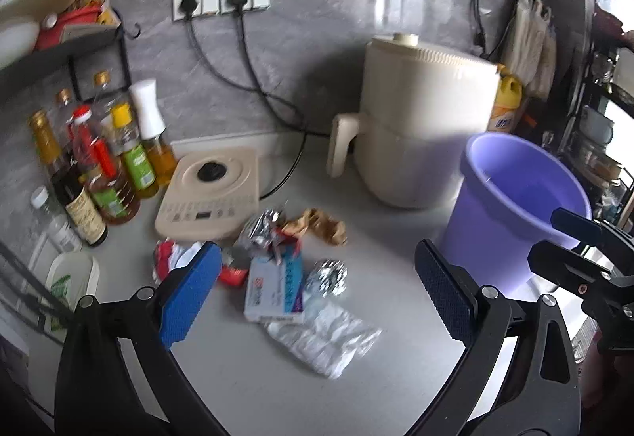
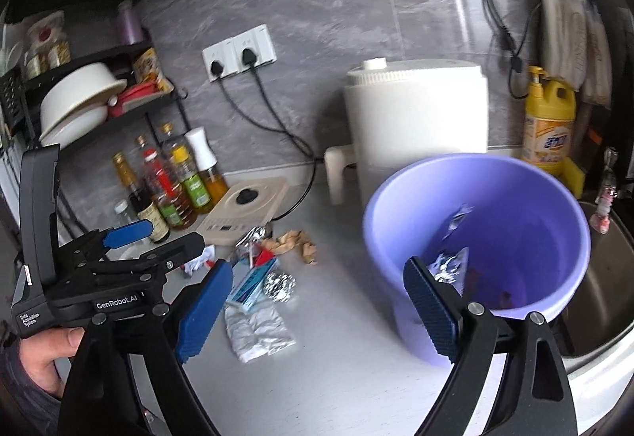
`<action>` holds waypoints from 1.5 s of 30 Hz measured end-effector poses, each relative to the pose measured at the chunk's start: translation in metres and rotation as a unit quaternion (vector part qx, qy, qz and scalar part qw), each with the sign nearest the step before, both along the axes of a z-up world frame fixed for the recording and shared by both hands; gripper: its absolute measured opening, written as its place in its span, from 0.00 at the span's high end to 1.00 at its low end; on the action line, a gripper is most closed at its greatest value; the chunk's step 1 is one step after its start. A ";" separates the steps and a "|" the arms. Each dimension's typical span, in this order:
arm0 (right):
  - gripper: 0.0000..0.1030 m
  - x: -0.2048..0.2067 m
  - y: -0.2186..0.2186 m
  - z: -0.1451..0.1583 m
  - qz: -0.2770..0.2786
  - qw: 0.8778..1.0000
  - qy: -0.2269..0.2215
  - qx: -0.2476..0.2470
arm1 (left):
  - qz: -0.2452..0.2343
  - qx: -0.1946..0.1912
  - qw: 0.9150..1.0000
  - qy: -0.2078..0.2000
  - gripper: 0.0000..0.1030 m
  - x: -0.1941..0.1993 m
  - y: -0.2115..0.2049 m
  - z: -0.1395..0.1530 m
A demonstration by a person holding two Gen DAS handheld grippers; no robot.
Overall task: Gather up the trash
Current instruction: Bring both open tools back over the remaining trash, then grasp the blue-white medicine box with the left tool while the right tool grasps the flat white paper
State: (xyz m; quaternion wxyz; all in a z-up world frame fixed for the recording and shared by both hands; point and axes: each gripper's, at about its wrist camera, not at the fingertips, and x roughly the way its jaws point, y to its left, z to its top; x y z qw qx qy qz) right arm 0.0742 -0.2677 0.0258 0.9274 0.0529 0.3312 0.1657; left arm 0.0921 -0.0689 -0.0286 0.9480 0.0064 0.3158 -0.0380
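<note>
Left gripper (image 1: 317, 293): fingers wide apart, holding nothing. Right gripper (image 2: 317, 301): fingers wide apart too, nothing between them.

Nearest, just ahead of the left fingers on the tabletop (image 1: 253, 388): clear wrapper (image 1: 323, 335). Behind it, a box (image 1: 273, 289) and a foil ball (image 1: 327, 277); red scrap (image 1: 232, 274) beside the left finger. Farther: foil wrapper (image 1: 259, 228), brown crumple (image 1: 319, 226), red-white scrap (image 1: 170, 257).

Beyond the right fingers: bucket (image 2: 475, 238), with foil pieces (image 2: 451, 261) already inside.

Judgement: task begun, mostly undone; some trash is binned, and about seven items are still out on the tabletop.
</note>
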 end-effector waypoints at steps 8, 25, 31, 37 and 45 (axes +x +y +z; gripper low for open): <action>0.16 0.007 0.023 -0.030 0.019 0.999 0.036 -0.016 | 0.019 -0.007 0.999 0.046 0.06 0.000 0.022 -0.036; 0.25 0.030 0.053 -0.094 0.039 0.992 0.114 -0.044 | 0.015 -0.024 0.993 0.115 0.06 0.027 0.048 -0.093; 0.30 0.034 0.058 -0.111 0.040 0.989 0.137 -0.048 | 0.006 -0.024 0.991 0.132 0.09 0.042 0.047 -0.111; 0.33 0.037 0.058 -0.124 0.031 0.986 0.157 -0.055 | -0.002 -0.026 0.989 0.145 0.15 0.061 0.044 -0.128; 0.34 0.047 0.069 -0.133 0.039 0.983 0.168 -0.065 | 0.000 -0.033 0.989 0.144 0.38 0.069 0.048 -0.138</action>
